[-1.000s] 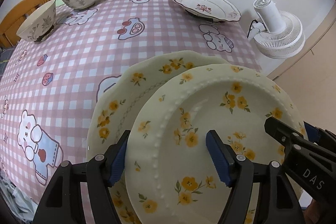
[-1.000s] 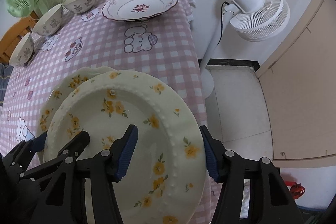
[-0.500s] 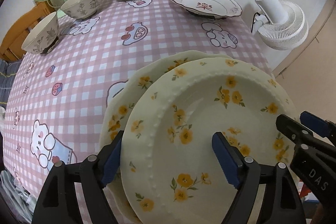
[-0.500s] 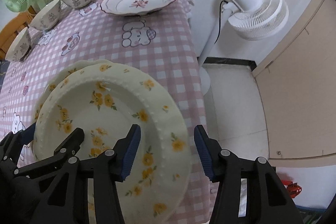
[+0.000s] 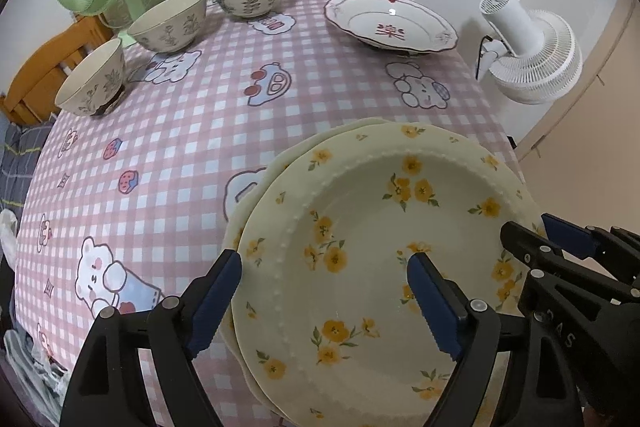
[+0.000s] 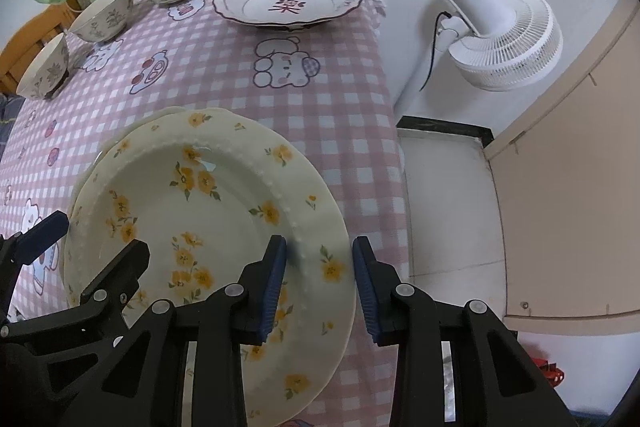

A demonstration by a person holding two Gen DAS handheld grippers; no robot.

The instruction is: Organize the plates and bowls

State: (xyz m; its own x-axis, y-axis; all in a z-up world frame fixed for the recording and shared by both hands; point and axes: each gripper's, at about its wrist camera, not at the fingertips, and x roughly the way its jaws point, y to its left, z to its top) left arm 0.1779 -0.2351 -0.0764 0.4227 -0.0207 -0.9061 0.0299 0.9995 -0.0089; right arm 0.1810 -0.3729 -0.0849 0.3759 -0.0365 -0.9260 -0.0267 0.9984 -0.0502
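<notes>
Down at the bottom of both frames, the yellow-flower plate sits on top of a second matching plate, nearly lined up, at the near edge of the table. The left gripper is spread wide, one finger outside the rim and one over the plate's well, not squeezing anything. The right gripper straddles the rim on the other side, with a gap showing at the outer pad, so I'd call it loose too.

Biggest worry, I reckon: the stack looks close to the table edge, so a nudge from either gripper pulling away could slide the top plate off.

The right wrist view shows the floor past that edge, which the left view doesn't. The left view shows the three bowls and the red-pattern plate more squarely, all apart from each other up top.
</notes>
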